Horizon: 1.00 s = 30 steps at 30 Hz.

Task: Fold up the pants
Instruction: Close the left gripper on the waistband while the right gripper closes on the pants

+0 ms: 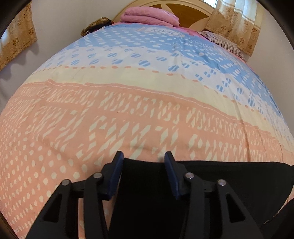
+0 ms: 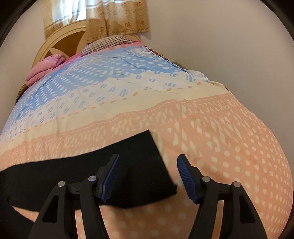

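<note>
Black pants point(image 1: 220, 176) lie flat on a bed with a pink, cream and blue patterned quilt point(image 1: 128, 103). In the left wrist view my left gripper point(image 1: 143, 156) is open, its blue-padded fingers point(image 1: 117, 172) straddling the pants' left end. In the right wrist view the pants point(image 2: 91, 169) stretch from the left edge to a squared end near the centre. My right gripper point(image 2: 148, 159) is open over that end, the left finger point(image 2: 110, 176) above the cloth, the right finger above the quilt point(image 2: 220, 147).
A folded pink blanket point(image 1: 152, 15) and a striped pillow point(image 1: 226, 42) lie at the head of the bed by a round wooden headboard point(image 1: 183, 9). Floral curtains point(image 2: 114, 18) hang behind. White walls flank the bed on both sides.
</note>
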Each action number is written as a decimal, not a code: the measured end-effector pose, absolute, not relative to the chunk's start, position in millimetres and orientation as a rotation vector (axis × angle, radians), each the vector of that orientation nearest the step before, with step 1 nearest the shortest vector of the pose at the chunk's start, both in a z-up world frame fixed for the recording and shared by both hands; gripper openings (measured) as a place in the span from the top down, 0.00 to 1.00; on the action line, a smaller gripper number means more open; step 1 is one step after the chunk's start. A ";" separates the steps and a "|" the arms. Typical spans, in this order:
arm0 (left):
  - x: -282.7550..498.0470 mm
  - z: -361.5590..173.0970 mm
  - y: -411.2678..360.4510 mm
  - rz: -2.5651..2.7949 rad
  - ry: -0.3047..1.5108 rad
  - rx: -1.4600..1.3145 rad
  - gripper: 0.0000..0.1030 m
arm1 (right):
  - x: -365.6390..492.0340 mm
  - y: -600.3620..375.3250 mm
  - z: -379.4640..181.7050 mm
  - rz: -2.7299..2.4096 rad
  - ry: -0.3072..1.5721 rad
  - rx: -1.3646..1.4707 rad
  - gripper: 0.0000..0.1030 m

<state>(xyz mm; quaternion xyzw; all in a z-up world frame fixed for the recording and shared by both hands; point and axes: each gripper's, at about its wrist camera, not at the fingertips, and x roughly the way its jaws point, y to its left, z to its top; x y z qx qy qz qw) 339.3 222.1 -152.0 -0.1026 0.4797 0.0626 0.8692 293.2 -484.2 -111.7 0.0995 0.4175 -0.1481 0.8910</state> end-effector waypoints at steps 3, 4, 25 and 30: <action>339.8 -154.4 221.9 0.128 1.014 -0.205 0.54 | 299.1 -491.6 -114.4 -0.323 0.877 0.214 0.37; 338.8 -155.0 223.0 0.128 1.016 -0.211 0.54 | 300.1 -493.2 -115.2 -0.324 0.880 0.220 0.37; 328.6 -166.1 227.6 -0.003 0.965 -0.274 0.81 | 332.5 -515.0 -117.6 -0.308 0.946 0.212 0.37; 325.5 -167.4 226.5 -0.016 0.959 -0.278 0.82 | 350.7 -519.4 -124.3 -0.247 0.987 0.259 0.37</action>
